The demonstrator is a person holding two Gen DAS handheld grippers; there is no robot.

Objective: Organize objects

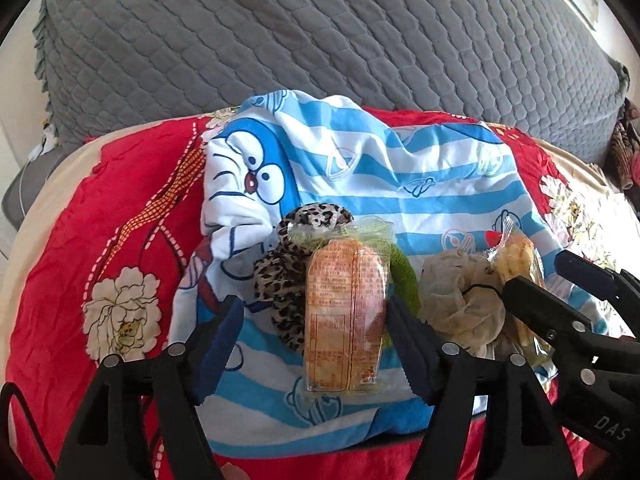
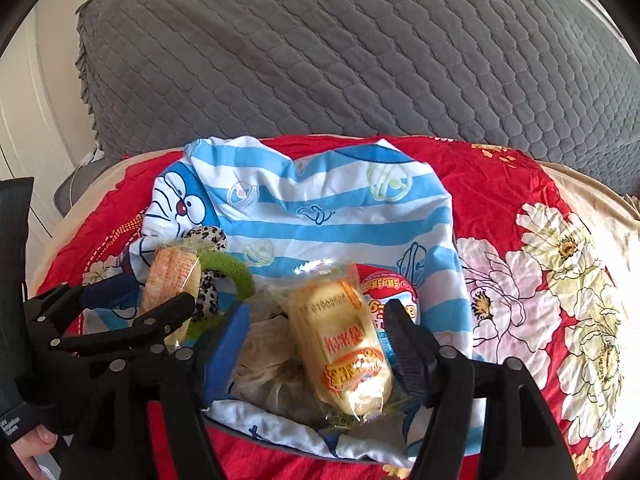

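A blue-and-white striped cartoon cloth [image 1: 400,184] [image 2: 320,208] lies on the red floral sheet with small items on it. An orange-printed snack pack [image 1: 344,320] [image 2: 168,280] sits between the fingers of my left gripper [image 1: 314,302] [image 2: 132,296]; the jaws stand wide and the left finger is clear of the pack. A yellow bread pack [image 2: 344,352] [image 1: 516,252] lies between the fingers of my right gripper [image 2: 316,306] [image 1: 540,276], also open. A leopard scrunchie [image 1: 288,260], a green scrunchie [image 2: 236,272] and a beige scrunchie [image 1: 460,300] lie between and behind the packs.
A red snack packet [image 2: 384,284] peeks out behind the bread pack. The red floral sheet [image 1: 120,240] spreads to both sides. A grey quilted cover [image 1: 320,40] rises behind. A hand [image 2: 36,444] holds the left gripper's handle at the lower left of the right wrist view.
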